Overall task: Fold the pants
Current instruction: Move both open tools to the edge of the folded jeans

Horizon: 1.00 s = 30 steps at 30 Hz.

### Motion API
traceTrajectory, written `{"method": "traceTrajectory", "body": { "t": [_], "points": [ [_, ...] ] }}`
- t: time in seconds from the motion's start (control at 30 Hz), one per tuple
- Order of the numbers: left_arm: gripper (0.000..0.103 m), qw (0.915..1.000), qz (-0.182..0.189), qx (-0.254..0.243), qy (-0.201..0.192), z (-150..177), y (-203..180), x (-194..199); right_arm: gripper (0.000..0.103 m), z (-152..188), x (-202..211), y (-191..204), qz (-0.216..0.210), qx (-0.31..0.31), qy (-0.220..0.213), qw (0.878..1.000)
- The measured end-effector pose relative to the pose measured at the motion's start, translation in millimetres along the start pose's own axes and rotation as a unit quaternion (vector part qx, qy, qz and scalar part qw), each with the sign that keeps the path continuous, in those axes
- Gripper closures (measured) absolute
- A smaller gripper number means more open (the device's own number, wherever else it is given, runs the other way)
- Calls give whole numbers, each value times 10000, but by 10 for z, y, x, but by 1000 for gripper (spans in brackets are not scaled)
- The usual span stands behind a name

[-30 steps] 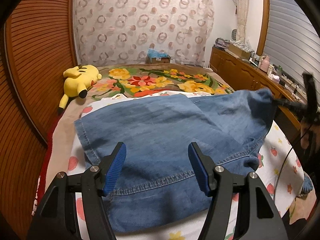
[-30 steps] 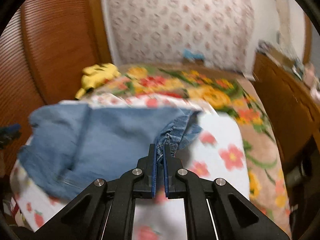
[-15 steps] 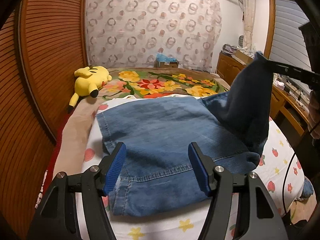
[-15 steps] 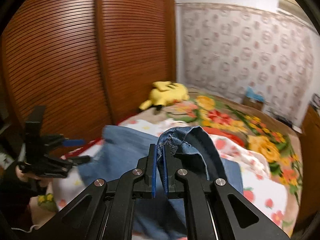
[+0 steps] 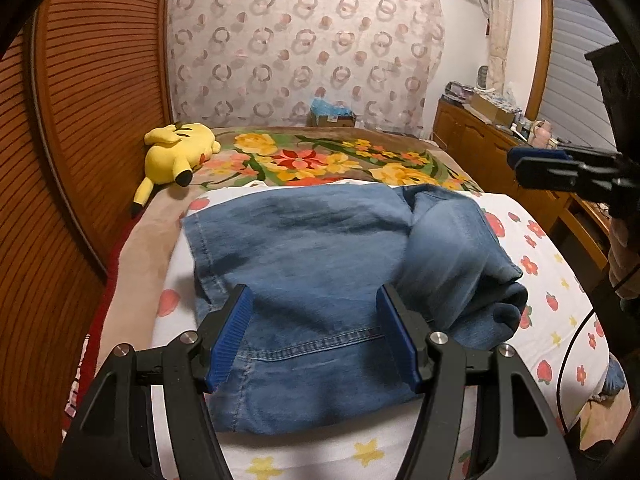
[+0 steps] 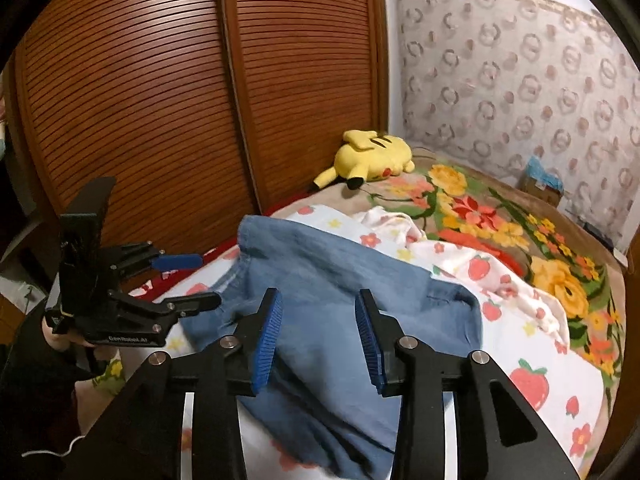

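Observation:
Blue denim pants (image 5: 320, 248) lie on the strawberry-print sheet (image 5: 532, 248) of the bed. One end is doubled back over the right side as a blurred, loose fold (image 5: 452, 248). My left gripper (image 5: 314, 336) hovers open just above the near hem, with nothing between its pads. My right gripper (image 6: 318, 340) is above the pants (image 6: 340, 280) and its jaws are opening; no cloth is pinched between them. In the left wrist view the right gripper (image 5: 516, 162) reaches in from the right edge. In the right wrist view the left gripper (image 6: 204, 280) is held by a hand at the left.
A yellow plush toy (image 5: 176, 152) lies on the floral blanket (image 5: 312, 156) beyond the pants. Louvred wooden doors (image 6: 160, 100) run along the bed's left side. A wooden dresser (image 5: 480, 140) with clutter stands on the right. A cardboard box (image 5: 332, 116) sits by the curtained wall.
The right gripper lifted the pants' end and carried it over the pants, then opened and let it go. The cloth dropped into a fold. The left gripper stayed open.

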<state>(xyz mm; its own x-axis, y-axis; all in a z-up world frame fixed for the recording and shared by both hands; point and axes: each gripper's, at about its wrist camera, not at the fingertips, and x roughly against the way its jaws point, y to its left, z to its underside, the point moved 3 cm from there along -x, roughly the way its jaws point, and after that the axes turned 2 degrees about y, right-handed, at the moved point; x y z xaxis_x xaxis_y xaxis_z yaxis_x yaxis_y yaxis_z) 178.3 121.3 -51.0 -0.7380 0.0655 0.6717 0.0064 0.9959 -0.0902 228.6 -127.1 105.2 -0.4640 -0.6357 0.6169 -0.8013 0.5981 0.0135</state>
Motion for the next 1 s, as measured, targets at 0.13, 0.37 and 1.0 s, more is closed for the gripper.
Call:
{"method": "traceTrajectory", "body": {
  "t": [0.13, 0.37, 1.0],
  "points": [
    [38, 9999, 133, -80, 42, -27, -99, -63, 63, 103, -78, 44, 200, -126, 153, 9996],
    [38, 9992, 326, -166, 159, 25, -207, -128, 63, 408, -269, -170, 505, -667, 470, 9954],
    [38, 9950, 540, -564, 627, 310, -438, -330, 58, 550, -803, -405, 229, -1445, 867, 9854]
  ]
}}
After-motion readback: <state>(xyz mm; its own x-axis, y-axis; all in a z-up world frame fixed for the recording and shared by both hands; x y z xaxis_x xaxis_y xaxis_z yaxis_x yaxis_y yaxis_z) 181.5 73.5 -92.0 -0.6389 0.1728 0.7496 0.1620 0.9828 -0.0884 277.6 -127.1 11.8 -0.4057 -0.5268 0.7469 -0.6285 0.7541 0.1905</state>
